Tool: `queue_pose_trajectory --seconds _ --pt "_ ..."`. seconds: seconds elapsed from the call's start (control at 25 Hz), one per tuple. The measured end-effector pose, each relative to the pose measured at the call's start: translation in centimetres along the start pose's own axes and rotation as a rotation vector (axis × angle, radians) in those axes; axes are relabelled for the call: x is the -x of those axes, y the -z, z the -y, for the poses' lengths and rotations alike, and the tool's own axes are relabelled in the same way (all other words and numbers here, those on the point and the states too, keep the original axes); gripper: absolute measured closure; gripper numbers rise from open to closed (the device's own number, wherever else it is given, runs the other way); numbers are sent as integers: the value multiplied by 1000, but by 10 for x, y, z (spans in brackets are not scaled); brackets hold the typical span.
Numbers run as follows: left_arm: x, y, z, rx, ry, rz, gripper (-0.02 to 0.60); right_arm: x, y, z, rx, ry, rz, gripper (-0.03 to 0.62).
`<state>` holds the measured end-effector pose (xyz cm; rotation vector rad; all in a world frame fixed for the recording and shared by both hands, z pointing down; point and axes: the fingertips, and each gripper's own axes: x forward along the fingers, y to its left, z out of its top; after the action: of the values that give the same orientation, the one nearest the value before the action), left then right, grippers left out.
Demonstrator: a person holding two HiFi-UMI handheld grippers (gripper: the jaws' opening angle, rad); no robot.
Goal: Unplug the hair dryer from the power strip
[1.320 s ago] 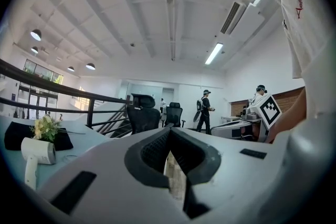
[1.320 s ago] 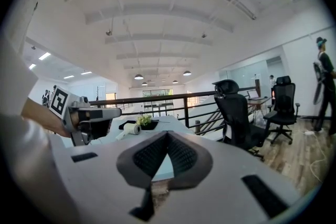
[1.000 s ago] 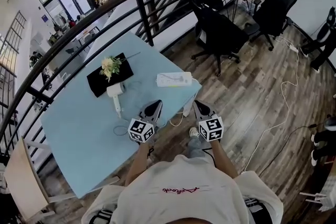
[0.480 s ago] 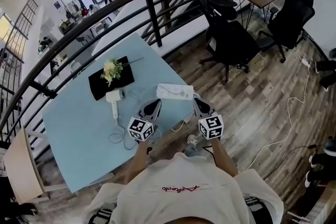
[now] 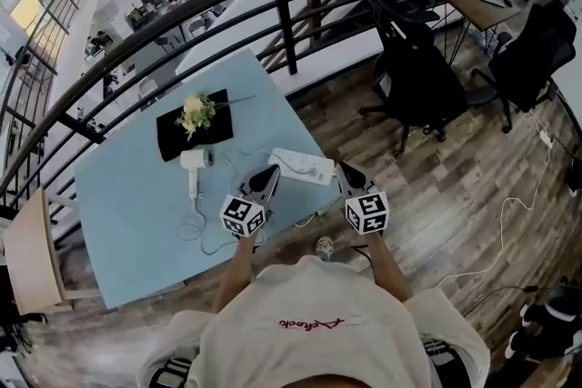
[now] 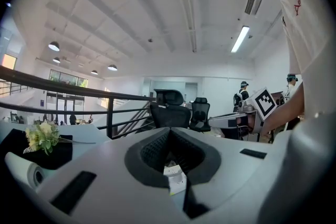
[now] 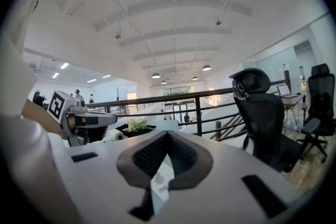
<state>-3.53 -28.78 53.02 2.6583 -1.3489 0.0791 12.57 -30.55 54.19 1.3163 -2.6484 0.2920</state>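
Observation:
A white hair dryer point(image 5: 192, 166) lies on the light blue table point(image 5: 127, 223). Its thin cord point(image 5: 195, 230) loops toward the near edge. The white power strip point(image 5: 302, 166) rests near the table's right corner. My left gripper point(image 5: 271, 171) is shut and empty, its tip just left of the strip's near end. My right gripper point(image 5: 345, 169) is also shut and empty, off the table's corner to the right of the strip. In the left gripper view the shut jaws point(image 6: 169, 131) hide most of the strip, and the dryer point(image 6: 23, 173) shows at the lower left.
A black tray with flowers point(image 5: 193, 124) sits behind the dryer. A black railing point(image 5: 282, 9) runs past the table's far side. Office chairs point(image 5: 414, 77) stand on the wooden floor to the right, and a wooden chair point(image 5: 27, 259) is at the table's left end.
The person has stepped closer to the table. Both shut grippers have moved forward toward the power strip, which now lies just ahead of their tips.

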Motion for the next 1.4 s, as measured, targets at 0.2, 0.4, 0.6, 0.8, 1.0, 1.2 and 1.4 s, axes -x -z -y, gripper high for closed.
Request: queue_pose_trajectory --seconds 0.2,0.4,0.6,0.8,1.0,1.2,1.4 --pt "-6 12 -5 9 -27 -25 574 -14 8 9 -15 -29 -18 577" --pt "-9 16 -20 12 -46 -35 574 -34 12 7 -19 -49 -30 577" --pt "-14 23 -31 28 -19 -45 574 -43 14 6 -27 -23 -38 576" --pt "-19 27 -45 16 50 -59 574 -56 16 5 -28 31 -48 576" --pt "-12 33 -59 27 99 -85 574 -61 22 -7 -46 79 -74 577" --pt "-13 42 -71 26 134 -109 574 -68 29 -16 -65 104 -87 576" --pt "-16 59 -73 13 174 -154 574 -70 42 -17 -83 131 -107 576"
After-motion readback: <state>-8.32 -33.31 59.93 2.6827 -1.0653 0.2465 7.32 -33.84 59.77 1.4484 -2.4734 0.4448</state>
